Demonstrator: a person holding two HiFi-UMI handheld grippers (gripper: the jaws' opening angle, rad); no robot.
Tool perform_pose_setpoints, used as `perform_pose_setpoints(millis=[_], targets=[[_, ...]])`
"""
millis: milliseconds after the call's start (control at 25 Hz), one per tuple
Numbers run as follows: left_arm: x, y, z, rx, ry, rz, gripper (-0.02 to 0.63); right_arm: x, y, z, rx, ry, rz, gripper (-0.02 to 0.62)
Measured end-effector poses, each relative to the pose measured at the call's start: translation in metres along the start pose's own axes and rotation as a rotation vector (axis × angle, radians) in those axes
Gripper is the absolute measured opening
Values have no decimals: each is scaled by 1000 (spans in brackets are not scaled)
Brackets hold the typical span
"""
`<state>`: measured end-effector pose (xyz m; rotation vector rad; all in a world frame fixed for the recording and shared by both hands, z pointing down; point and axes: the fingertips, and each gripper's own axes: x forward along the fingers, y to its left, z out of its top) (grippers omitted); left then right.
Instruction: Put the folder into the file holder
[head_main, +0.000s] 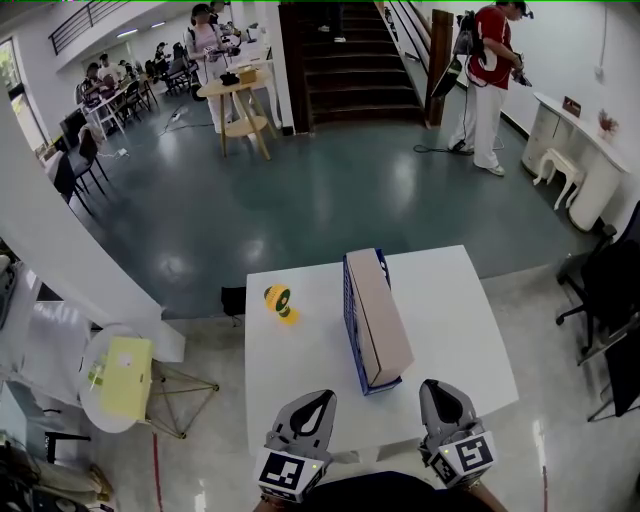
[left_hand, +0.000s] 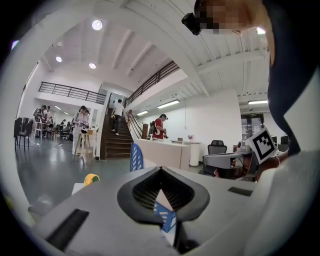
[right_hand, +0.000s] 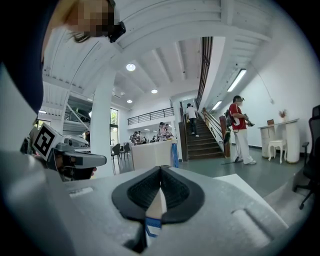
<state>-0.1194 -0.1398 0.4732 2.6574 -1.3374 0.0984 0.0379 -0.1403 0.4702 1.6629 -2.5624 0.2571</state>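
A blue file holder (head_main: 352, 312) stands in the middle of the white table (head_main: 300, 360), with a tan folder (head_main: 381, 315) upright inside it. My left gripper (head_main: 318, 398) is at the table's near edge, left of the holder's near end, shut and holding nothing. My right gripper (head_main: 437, 386) is just right of that end, also shut and holding nothing. The left gripper view shows the left gripper (left_hand: 161, 170) closed, with the holder (left_hand: 136, 157) and folder (left_hand: 162, 152) ahead. In the right gripper view, beyond the closed right gripper (right_hand: 161, 169), the folder (right_hand: 147, 154) and holder (right_hand: 174, 155) stand to the left.
A yellow tape roll (head_main: 279, 299) lies on the table's left part. A small round table (head_main: 115, 380) stands on the floor to the left and a dark office chair (head_main: 605, 290) to the right. People, a wooden stool table (head_main: 242, 105) and stairs (head_main: 355, 60) are far behind.
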Motion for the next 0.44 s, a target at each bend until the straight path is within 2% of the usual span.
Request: perform_pose_setpoints(millis=[440], targets=[[1,10,-9,11,-9,38,-2,10,4,-6,3,-39,-8,-2]])
